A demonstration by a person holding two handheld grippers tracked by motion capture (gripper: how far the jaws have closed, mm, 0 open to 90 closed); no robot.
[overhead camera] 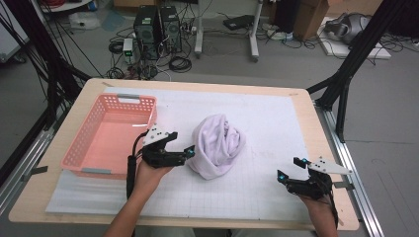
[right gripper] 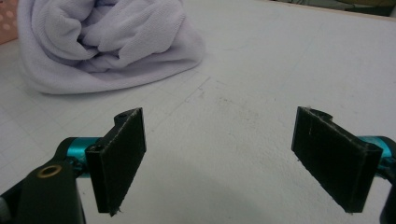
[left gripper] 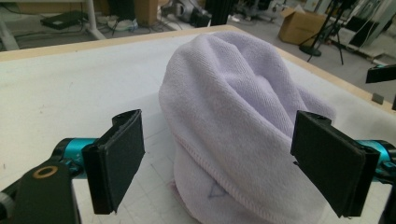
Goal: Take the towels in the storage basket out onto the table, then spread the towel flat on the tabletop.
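Your left claw (overhead camera: 189, 150) is right up against the crumpled lavender towel (overhead camera: 217, 144), which sits bunched in a heap mid-surface, just right of the pink basket (overhead camera: 112, 132). In the left gripper view the jaws stand wide apart w/ the towel (left gripper: 238, 126) bulging between them, nothing pinched yet. So you're at the approach/pre-grasp step, I'd say.

Your right claw (overhead camera: 290, 168) hangs well apart from the cloth, near the right edge of the surface (overhead camera: 276, 106). Its jaws are also apart, w/ bare white mat (right gripper: 261, 70) ahead and the towel (right gripper: 107, 42) farther off at upper left.

Next move, as I judge it: push the left claw a bit deeper so both pads straddle a thick fold, then close. Grab a hem or a single layer and the heap will likely just unroll and drag. Bring the right claw in toward the towel's near side if you want a two-point lift; basket's empty and close.
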